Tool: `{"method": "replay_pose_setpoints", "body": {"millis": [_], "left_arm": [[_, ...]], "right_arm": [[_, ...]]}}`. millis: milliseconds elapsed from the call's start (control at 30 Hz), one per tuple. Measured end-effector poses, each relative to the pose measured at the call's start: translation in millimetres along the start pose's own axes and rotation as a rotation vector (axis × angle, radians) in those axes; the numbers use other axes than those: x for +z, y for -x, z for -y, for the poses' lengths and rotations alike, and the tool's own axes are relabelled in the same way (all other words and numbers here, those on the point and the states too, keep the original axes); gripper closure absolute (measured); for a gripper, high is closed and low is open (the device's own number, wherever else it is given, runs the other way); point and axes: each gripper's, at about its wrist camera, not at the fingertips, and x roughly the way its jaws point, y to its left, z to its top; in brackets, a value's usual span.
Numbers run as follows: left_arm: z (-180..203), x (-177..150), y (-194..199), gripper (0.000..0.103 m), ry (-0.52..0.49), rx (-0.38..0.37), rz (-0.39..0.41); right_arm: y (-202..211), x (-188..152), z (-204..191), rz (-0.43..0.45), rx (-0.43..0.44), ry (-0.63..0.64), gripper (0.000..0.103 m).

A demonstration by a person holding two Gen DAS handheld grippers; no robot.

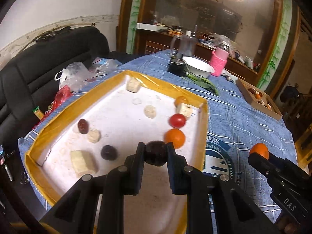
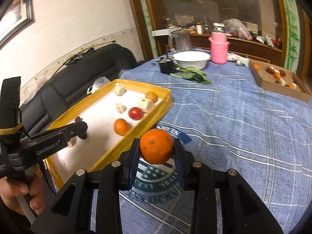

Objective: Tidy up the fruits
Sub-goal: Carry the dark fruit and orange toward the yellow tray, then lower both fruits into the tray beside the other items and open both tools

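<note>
The left tool [image 1: 156, 154] is clamped on a dark round fruit [image 1: 155, 153], its two pads pressing on either side; the underside of that fruit is cut off by the tool's own frame, and what kind of fruit it is cannot be told. It hangs over the near edge of a yellow-rimmed tray [image 1: 203, 115] with a white floor. Just past the tool lie an orange fruit [image 1: 175, 138], a red tomato-like fruit [image 1: 177, 120] and, at the far corner, a smaller orange one [image 1: 181, 100] half hidden behind a pale block [image 1: 184, 110]. Another dark fruit [image 1: 109, 152] and a dark reddish one [image 1: 83, 126] lie to the left, among pale lumps too blurred to name.

The right tool [image 2: 156, 149] grips an orange [image 2: 156, 146] between its pads, held above the blue checked cloth [image 2: 243, 120] of the table, just beside the tray's near wall. A printed emblem on the cloth is mostly covered by the tool. In the right wrist view a hand [image 2: 21, 191] holds the left tool's handle, only partly in frame.

Farther off stand a white bowl [image 2: 192, 59], a pink knitted holder [image 2: 218, 51] and a clear jug [image 2: 182, 41]. A cardboard box [image 2: 276, 85] at the table's far right holds several small fruits, too small to sort out.
</note>
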Motion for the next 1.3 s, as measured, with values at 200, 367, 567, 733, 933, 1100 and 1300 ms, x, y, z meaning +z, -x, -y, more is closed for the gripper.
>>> {"method": "replay_pose_setpoints", "body": {"millis": [200,367,567,733,933,1100,1300], "left_arm": [[-19,5,-1,0.079,0.029,0.027,0.001],[-37,9,-3,0.079,0.053,0.058,0.001],[-57,15,-8,0.079,0.079,0.097,-0.003],[-68,22,-14,0.079,0.079,0.142,-0.010],[-74,26,-21,0.079,0.050,0.181,-0.032],[-77,22,-26,0.079,0.014,0.201,-0.052],[-78,23,-32,0.079,0.007,0.232,-0.079]], "right_arm": [[-13,15,-22,-0.003,0.031,0.048,0.071],[-25,28,-36,-0.009,0.055,0.070,0.071],[-47,39,-48,-0.041,0.085,0.091,0.071],[-68,44,-56,-0.081,0.101,0.118,0.071],[-90,44,-68,-0.142,0.132,0.146,0.071],[-93,33,-78,-0.185,0.149,0.194,0.071],[-103,20,-83,-0.244,0.152,0.229,0.071]]}}
